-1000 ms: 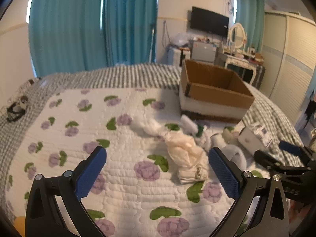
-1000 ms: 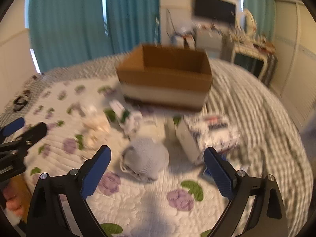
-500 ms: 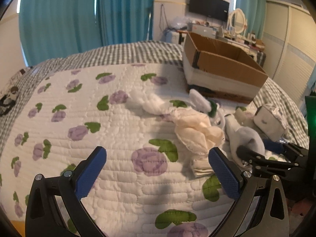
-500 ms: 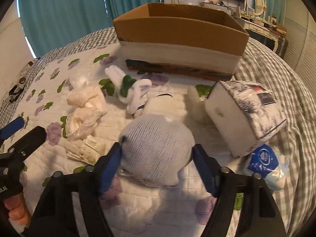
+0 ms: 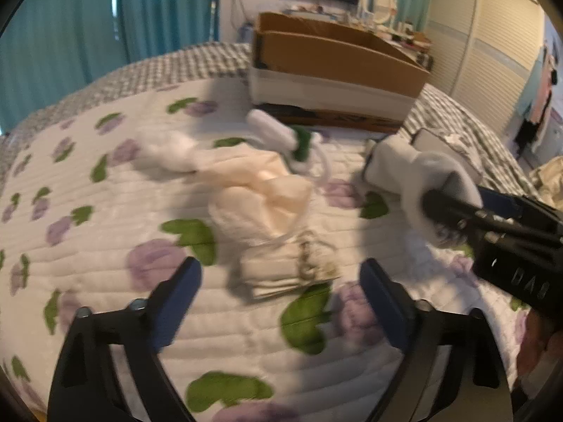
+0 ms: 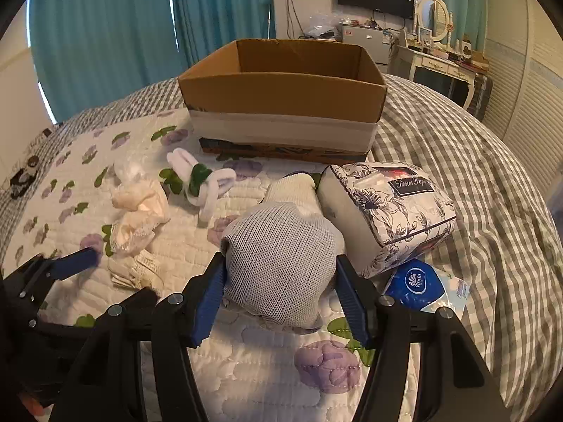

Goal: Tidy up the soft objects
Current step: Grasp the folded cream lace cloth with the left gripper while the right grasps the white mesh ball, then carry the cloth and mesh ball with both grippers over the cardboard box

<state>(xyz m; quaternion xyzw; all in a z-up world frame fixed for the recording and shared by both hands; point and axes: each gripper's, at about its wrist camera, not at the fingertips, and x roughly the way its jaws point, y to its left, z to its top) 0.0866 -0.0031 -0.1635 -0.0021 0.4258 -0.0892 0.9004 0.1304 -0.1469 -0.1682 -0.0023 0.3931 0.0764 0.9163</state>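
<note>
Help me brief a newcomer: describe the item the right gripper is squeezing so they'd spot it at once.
In front of the cardboard box on the quilt, left of the floral tissue pack, the right gripper clamps a grey mesh bundle. It alone has a netted grey surface; the neighbouring cloths are cream or white.

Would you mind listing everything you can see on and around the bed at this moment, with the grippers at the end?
cardboard box: one, brown with a white band, open, at the far side of the bed
grey mesh bundle: one, grey-white, between the right gripper's fingers
tissue pack: one, white with dark floral print, right of the bundle
blue tissue packet: one, blue, in front of the tissue pack
cream cloths: a loose pile, cream, left of the bundle
white and green loop toy: one, near the box
quilt: one, white with purple flowers
checked blanket: one, grey-white, right side
left gripper: open, above folded cream cloth
right gripper: closed on the mesh bundle
</note>
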